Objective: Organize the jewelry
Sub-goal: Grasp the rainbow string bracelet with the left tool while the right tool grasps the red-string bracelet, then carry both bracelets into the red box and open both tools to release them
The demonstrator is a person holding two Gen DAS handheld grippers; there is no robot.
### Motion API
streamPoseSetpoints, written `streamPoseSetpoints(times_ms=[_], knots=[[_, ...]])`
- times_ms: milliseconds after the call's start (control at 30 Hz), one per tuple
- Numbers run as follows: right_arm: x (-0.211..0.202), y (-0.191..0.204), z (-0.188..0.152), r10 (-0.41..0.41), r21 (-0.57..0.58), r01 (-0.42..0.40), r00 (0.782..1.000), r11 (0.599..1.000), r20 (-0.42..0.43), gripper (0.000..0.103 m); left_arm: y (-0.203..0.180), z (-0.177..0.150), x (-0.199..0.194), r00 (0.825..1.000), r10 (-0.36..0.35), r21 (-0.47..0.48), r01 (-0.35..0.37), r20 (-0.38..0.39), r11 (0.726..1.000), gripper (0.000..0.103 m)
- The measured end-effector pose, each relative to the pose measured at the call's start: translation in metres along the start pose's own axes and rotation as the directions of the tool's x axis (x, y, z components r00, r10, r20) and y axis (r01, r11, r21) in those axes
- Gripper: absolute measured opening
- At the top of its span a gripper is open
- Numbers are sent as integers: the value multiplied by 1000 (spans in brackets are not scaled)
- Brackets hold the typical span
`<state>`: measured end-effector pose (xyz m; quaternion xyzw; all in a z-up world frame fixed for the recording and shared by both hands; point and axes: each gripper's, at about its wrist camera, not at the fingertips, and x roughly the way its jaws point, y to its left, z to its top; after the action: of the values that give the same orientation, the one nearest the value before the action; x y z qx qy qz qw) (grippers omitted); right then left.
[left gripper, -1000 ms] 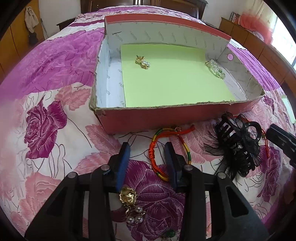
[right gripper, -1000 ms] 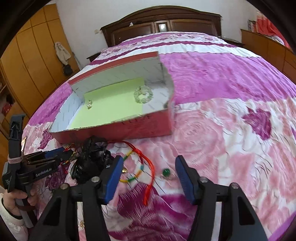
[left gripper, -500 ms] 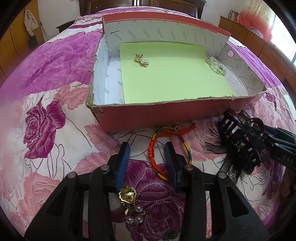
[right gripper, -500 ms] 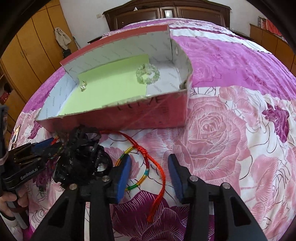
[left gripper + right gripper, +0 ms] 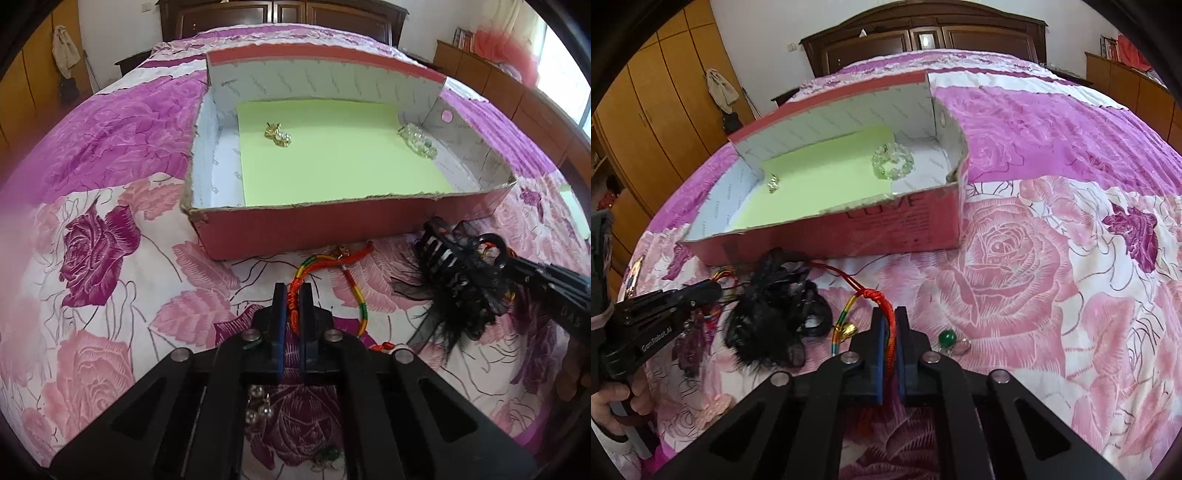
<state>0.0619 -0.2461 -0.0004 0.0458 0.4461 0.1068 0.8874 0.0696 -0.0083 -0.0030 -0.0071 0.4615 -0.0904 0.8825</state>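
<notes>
A: What is carrying everything here?

B: A bed is filling the room, its quilt [image 5: 1015,258] printed with pink and purple roses. A dark wooden headboard [image 5: 923,40] is standing against the white far wall, yellow-brown wardrobes [image 5: 657,122] are lining one side, and low wooden cabinets [image 5: 491,85] are running under the bright window on the other.

A: And the jewelry?

B: A red cardboard box [image 5: 314,232] is sitting mid-bed, lined with green paper [image 5: 332,155]. A gold pearl earring [image 5: 277,133] and a clear bead bracelet [image 5: 892,161] are lying inside it. Near the bed's front edge, just before the box, a black feathered hair claw [image 5: 775,310] and a green bead [image 5: 947,338] are resting on the quilt.

A: The grippers?

B: The left gripper [image 5: 293,295] is pinching the orange braided bracelet [image 5: 360,299], jaws just closed on it. The right gripper [image 5: 890,325] is clamping a red cord [image 5: 864,288], its jaws also just closed.
</notes>
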Motion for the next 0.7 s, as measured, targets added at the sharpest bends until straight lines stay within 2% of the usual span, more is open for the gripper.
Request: streamPoseSetpoints(times_ms=[367, 700], knots=[[-41, 4, -6, 41, 30, -44, 995, 999, 87, 6, -1, -3, -35, 996, -24, -4, 24, 86, 1000, 0], [-75, 3, -9, 56, 47, -65, 982, 997, 178, 6, -1, -6, -74, 973, -73, 9, 72, 219, 997, 0]])
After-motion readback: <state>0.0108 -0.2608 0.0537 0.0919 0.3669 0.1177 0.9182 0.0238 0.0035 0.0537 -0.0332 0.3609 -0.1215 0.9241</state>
